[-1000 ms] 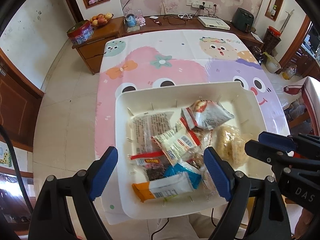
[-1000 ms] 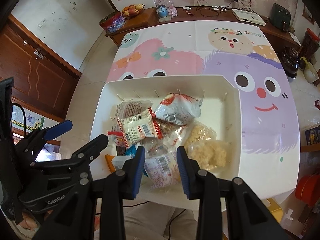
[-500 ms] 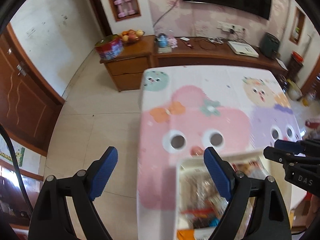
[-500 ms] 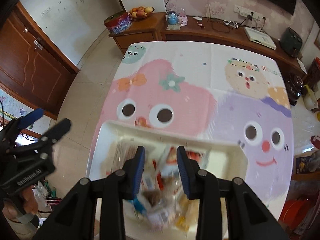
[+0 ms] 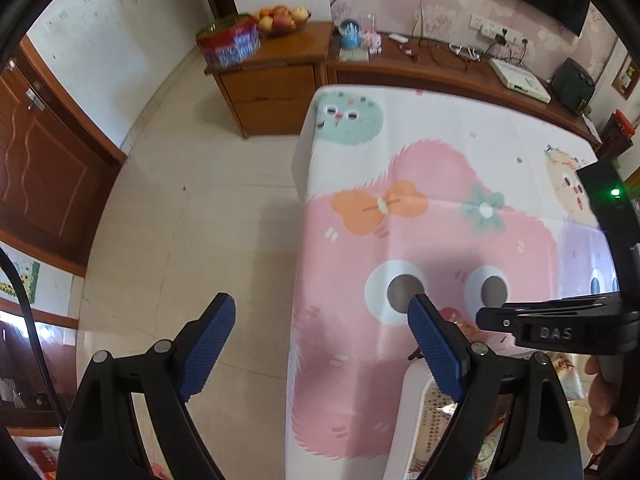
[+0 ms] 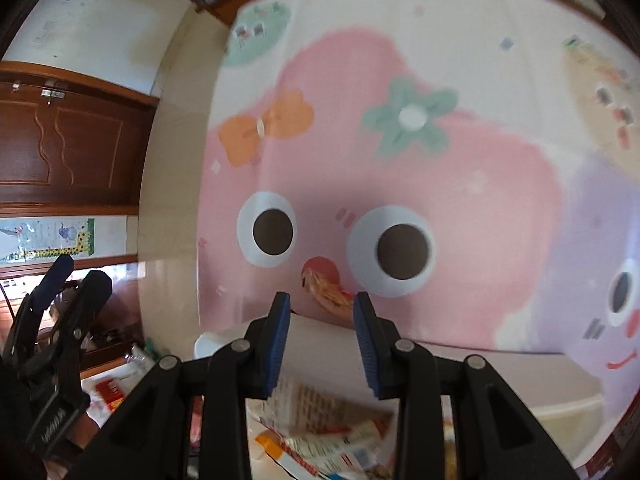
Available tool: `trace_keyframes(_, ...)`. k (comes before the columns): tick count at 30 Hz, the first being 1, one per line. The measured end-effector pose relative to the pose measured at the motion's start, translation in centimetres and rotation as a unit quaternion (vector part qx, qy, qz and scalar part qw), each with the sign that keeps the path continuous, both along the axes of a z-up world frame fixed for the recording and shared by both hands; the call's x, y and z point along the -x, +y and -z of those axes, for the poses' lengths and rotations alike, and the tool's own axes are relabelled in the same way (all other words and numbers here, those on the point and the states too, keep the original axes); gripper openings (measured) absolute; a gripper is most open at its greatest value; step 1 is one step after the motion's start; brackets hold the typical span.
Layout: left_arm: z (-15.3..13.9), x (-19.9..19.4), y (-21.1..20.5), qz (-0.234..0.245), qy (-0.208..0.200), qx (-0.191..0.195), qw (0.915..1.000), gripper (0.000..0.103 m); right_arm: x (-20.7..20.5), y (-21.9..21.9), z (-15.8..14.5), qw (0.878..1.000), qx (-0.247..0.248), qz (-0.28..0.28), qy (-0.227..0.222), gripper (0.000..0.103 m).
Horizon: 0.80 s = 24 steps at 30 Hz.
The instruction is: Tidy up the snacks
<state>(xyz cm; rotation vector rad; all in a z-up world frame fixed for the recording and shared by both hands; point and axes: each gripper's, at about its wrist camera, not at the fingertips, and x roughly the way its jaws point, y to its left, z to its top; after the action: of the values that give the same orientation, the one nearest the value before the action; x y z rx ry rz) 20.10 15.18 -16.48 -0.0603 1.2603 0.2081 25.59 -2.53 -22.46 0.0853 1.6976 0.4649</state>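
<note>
tiled floor (image 5: 192,216) and a wooden cabinet (image 5: 272,80) fill the far side of the left wrist view, with a red tin (image 5: 229,45) and a fruit bowl (image 5: 282,18) on the cabinet top. nearer, a table under a cartoon cloth (image 5: 420,216) runs off to the right. the left gripper (image 5: 320,344) hangs over the table's left edge, its blue pads wide apart with nothing between them. behind its right finger the white tray (image 5: 414,396) shows at bottom right, with snacks (image 5: 440,420) inside it, mostly hidden. the right gripper (image 5: 560,320) comes in side-on from the right, held by a hand (image 5: 600,408); from here i cannot tell how its jaws stand

right wrist view, somewhat blurred: the cloth (image 6: 440,168) takes up most of the frame, a brown door (image 6: 68,144) at left. the right gripper (image 6: 322,338) has its pads apart, a moderate gap, holding nothing. a reddish snack packet (image 6: 328,292) lies on the cloth just beyond the tray's (image 6: 320,332) far rim, showing in the gap between the fingertips. packets (image 6: 328,432) lie heaped in the tray below the fingers. the left gripper (image 6: 60,304) sits at the left edge, beside the table
</note>
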Motion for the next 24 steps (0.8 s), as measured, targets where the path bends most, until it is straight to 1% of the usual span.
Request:
trace_keyframes(3, 1.4, -0.3, 0.4, -0.001, 0.014, 0.007, 0.9999, 0.087, -0.1, 0.8, 2.3, 1.000, 0.013, -0.011, 0.026, 0.033)
trace_keyframes(7, 3.0, -0.7, 0.9, -0.004, 0.031, 0.021, 0.9993, 0.087, 0.3, 1.5, 3.7, 0.998, 0.027, -0.032, 0.041, 0.033)
trace_keyframes(9, 3.6, -0.9, 1.2, -0.007, 0.037, 0.029, 0.9989, 0.087, 0.5, 1.9, 4.0, 0.998, 0.037, -0.043, 0.038, 0.033)
trace_keyframes(13, 3.9, -1.2, 1.2, -0.008, 0.042, 0.039, 0.9983, 0.087, 0.6, 2.6, 4.0, 0.997, 0.046, -0.059, 0.028, 0.033)
trace_keyframes(19, 4.2, -1.5, 0.7, -0.002, 0.046, 0.041, 0.9981, 0.087, 0.5, 3.9, 4.2, 0.996, 0.054, -0.075, 0.018, 0.033)
trace_keyframes(21, 4.3, -1.6, 0.6, -0.003, 0.048, 0.044, 0.9979, 0.087, 0.8, 4.5, 4.2, 0.994, 0.061, -0.095, 0.012, 0.033)
trace_keyframes(24, 4.2, -1.5, 0.5, -0.003, 0.048, 0.044, 0.9979, 0.087, 1.0, 4.9, 4.3, 0.992, 0.061, -0.113, 0.015, 0.033)
